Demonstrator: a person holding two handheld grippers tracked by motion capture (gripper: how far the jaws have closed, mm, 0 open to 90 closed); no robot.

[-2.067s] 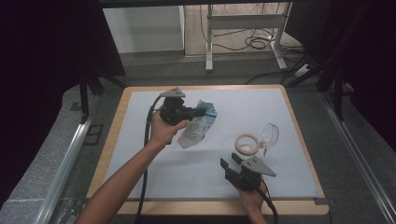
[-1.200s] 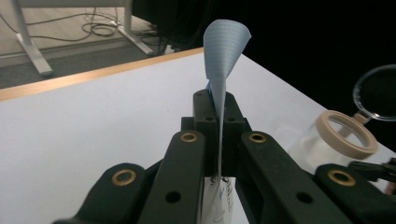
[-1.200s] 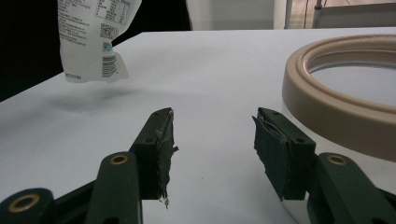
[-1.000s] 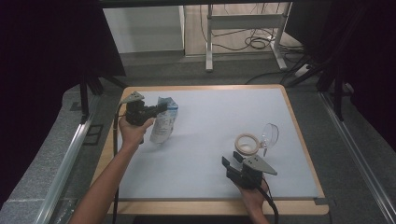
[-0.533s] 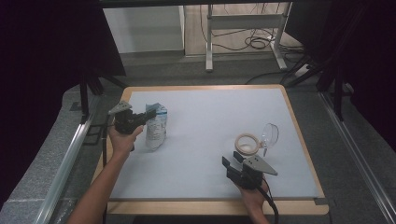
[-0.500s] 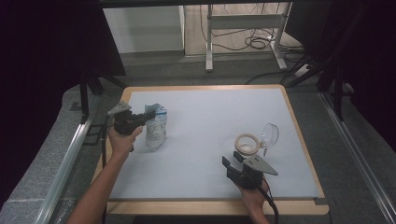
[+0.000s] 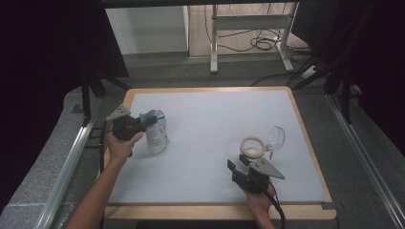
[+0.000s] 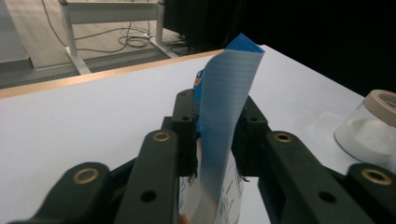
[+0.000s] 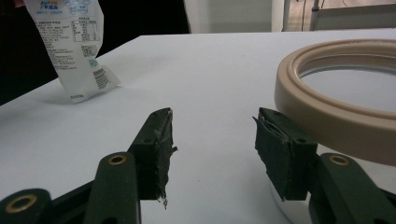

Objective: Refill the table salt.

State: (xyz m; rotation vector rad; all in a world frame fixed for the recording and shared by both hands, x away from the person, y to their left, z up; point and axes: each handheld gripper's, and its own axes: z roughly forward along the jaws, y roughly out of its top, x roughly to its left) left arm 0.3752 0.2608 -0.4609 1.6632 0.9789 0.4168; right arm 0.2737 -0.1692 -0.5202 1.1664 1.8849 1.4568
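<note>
A white plastic bag (image 7: 157, 136) with a blue sealed top stands near the table's left edge. My left gripper (image 7: 148, 121) is at its top. In the left gripper view the blue strip of the bag (image 8: 224, 93) rises between the jaws of my left gripper (image 8: 217, 112), which have just been opening and no longer pinch it. My right gripper (image 7: 237, 164) rests open near the front edge, with nothing between the jaws of that gripper (image 9: 212, 130). A clear jar with a beige rim (image 7: 251, 147) sits just beyond it; the beige rim (image 9: 336, 93) is at my right jaw. The bag (image 9: 70, 42) shows far left.
The white table top (image 7: 215, 119) has a wooden border (image 7: 210, 89). A metal rail (image 7: 71, 157) runs along the left side. Grey floor, a desk frame (image 7: 248, 19) and cables lie beyond the far edge. The jar (image 8: 373, 121) holds white powder.
My left hand carried the bag from the table's middle to its left edge and lowered it there. The left jaws parted slightly around the bag's top. The right gripper stayed put.
</note>
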